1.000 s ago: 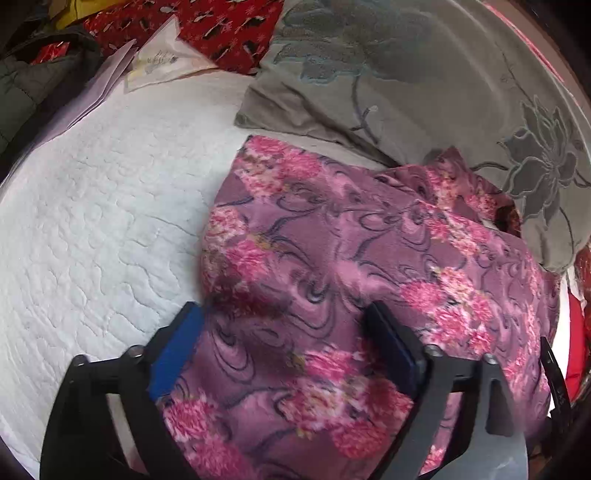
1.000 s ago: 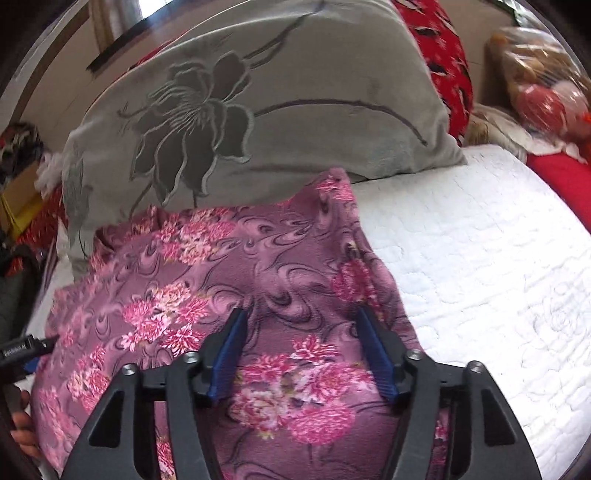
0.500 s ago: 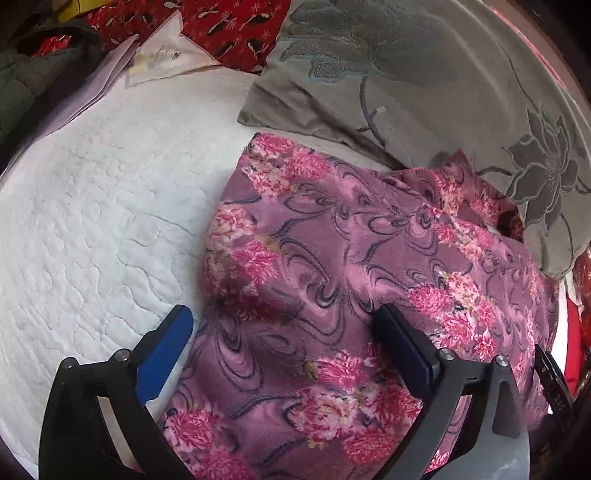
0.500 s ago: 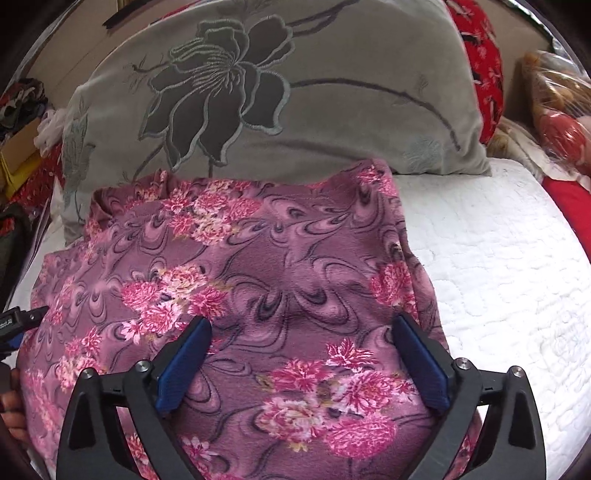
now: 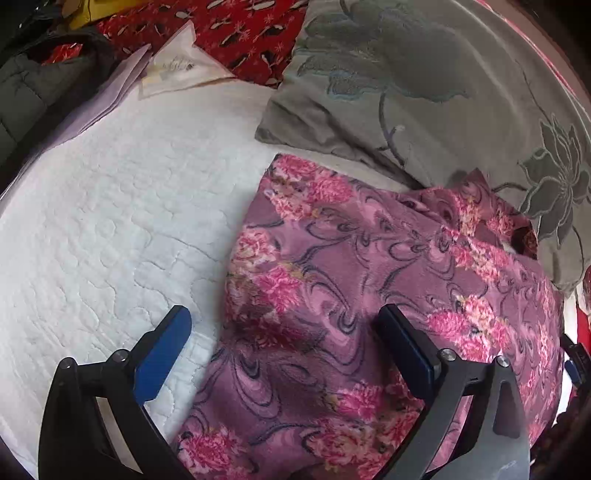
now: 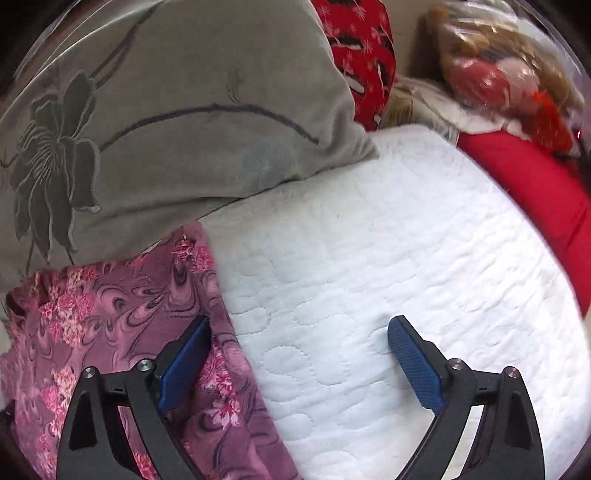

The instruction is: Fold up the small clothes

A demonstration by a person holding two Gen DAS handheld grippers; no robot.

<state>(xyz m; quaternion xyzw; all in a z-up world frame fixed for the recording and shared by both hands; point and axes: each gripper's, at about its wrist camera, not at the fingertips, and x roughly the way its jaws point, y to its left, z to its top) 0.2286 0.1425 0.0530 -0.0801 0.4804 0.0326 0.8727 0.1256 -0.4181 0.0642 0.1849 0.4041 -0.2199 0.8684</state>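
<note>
Both grippers, left gripper [image 5: 282,343] and right gripper [image 6: 299,350]: black plastic linkage arms, silver pivot screws, blue textured finger pads [image 6: 413,363].

A grey pillow [image 6: 177,110] with a flower print is lying at the head of the white quilted bed [image 6: 388,258], red patterned cloth [image 5: 251,33] is showing behind it, and a plastic bag [image 6: 498,74] is sitting beside a red cushion [image 6: 535,192].

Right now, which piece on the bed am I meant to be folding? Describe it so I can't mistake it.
Find the white quilted bedcover; a big grey cushion with a dark flower leans at its far side. Flat in front of that cushion lies the purple fleece garment. It alone has pink blossoms and dark swirls on purple; the red fabrics lie off the white cover.
</note>
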